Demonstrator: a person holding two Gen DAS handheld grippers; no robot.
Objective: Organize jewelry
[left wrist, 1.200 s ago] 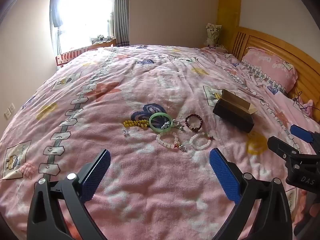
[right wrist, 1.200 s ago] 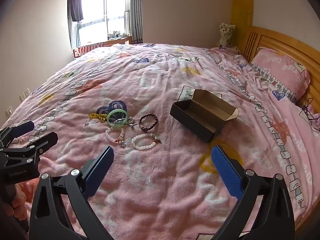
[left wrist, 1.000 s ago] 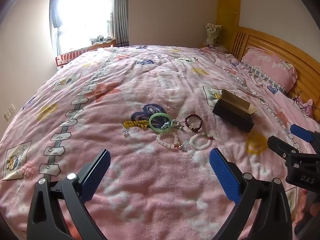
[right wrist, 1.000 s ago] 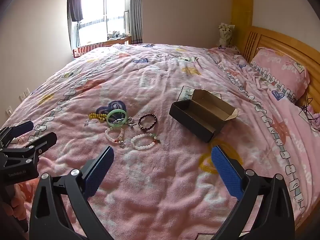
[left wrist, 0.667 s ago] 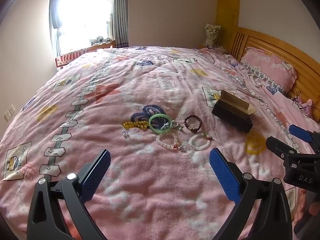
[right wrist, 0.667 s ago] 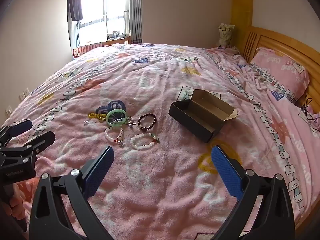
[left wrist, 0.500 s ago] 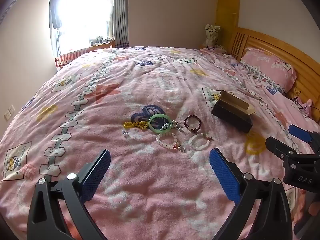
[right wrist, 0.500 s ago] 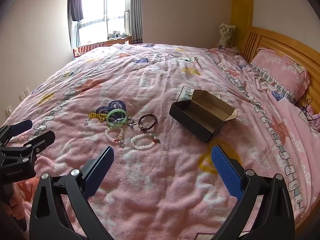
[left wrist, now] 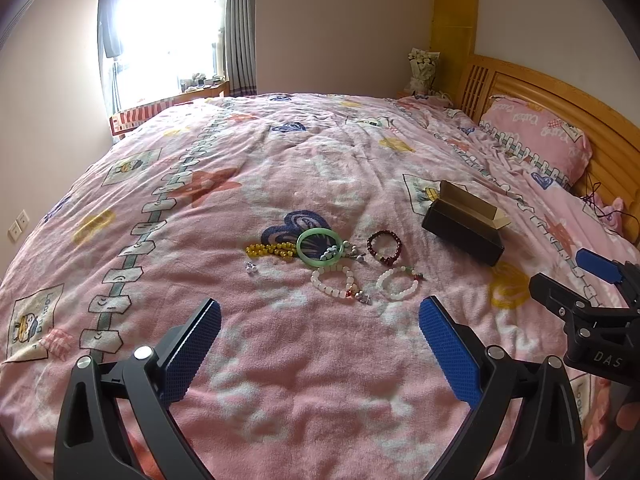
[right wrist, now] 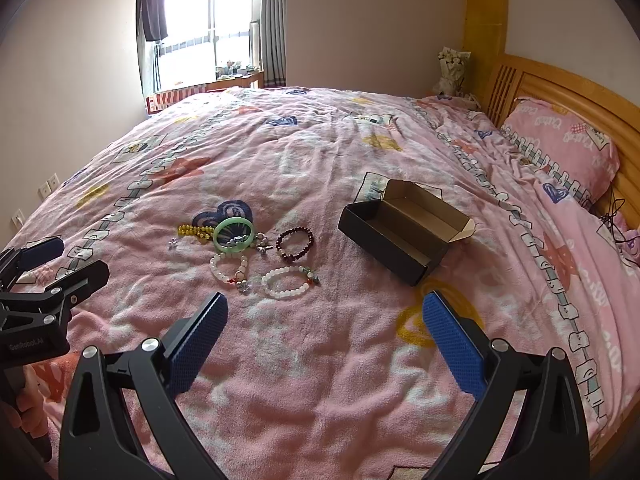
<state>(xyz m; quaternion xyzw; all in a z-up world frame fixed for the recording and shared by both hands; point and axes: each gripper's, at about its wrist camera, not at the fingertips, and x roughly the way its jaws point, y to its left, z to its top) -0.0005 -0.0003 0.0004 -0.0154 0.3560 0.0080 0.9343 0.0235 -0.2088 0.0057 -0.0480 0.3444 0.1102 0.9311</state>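
Several bracelets lie in a loose cluster on the pink bedspread: a green bangle point(left wrist: 319, 247) point(right wrist: 233, 233), a yellow bead string point(left wrist: 269, 249), a dark red bead bracelet point(left wrist: 384, 243) point(right wrist: 295, 243) and two white bead bracelets point(left wrist: 334, 281) point(left wrist: 397, 282) point(right wrist: 289, 281). An open black box point(right wrist: 404, 231) point(left wrist: 463, 229) with a brown inside stands to their right, empty. My left gripper point(left wrist: 320, 344) is open and empty, hovering short of the cluster. My right gripper point(right wrist: 326, 344) is open and empty, short of the box and bracelets.
A small silver trinket point(left wrist: 251, 267) lies left of the cluster. A pink pillow point(right wrist: 560, 140) and wooden headboard point(right wrist: 580, 92) are at the right. A window point(left wrist: 160, 40) is at the far left. The right gripper also shows in the left wrist view point(left wrist: 576, 284).
Both grippers have barely moved; the view drifts very slightly. Nothing was picked up or shifted.
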